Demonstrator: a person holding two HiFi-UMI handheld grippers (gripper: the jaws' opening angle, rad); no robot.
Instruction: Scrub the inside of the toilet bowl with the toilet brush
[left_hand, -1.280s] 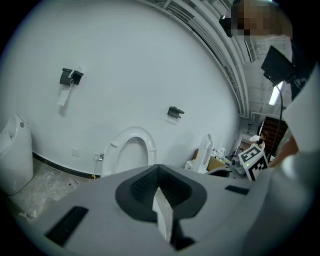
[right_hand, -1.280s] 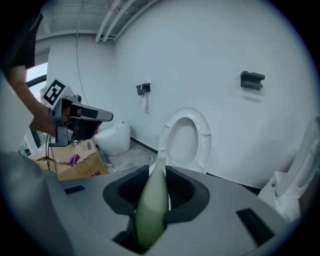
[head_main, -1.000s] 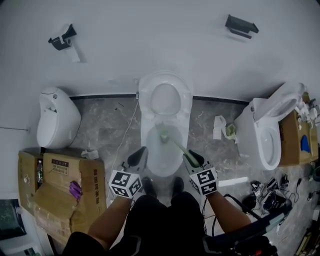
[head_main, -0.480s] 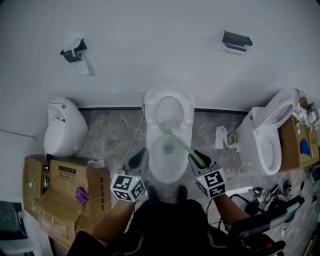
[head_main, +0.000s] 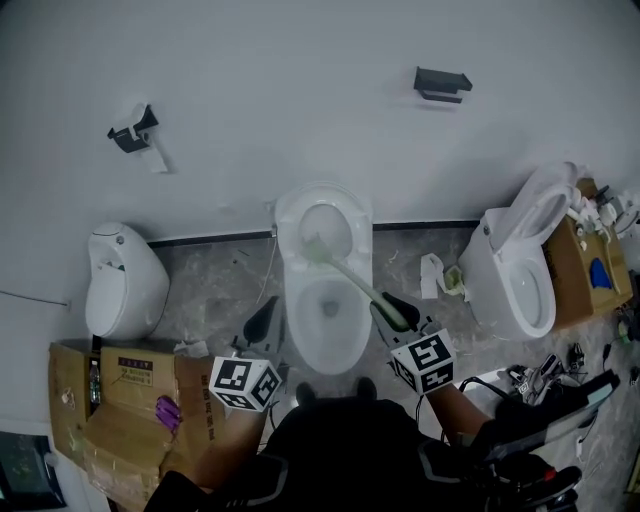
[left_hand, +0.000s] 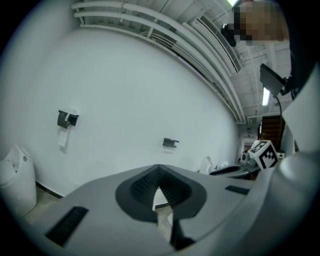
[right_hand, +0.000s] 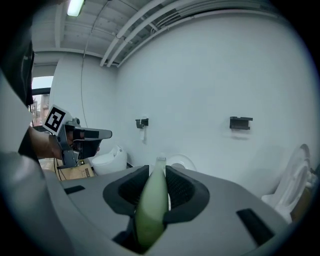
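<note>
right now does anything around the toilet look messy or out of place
Yes: crumpled paper lies on the floor between the middle toilet and the right toilet, and a tangle of cables sprawls at the right.

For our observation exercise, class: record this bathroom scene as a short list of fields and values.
right gripper: shut on the toilet brush
left gripper: shut, empty, beside the bowl
brush head: near the rear of the middle toilet bowl
middle toilet seat: raised
neighbours: left toilet, right toilet

Green toilet brush (head_main: 352, 281) over toilet bowl (head_main: 293, 330)
</note>
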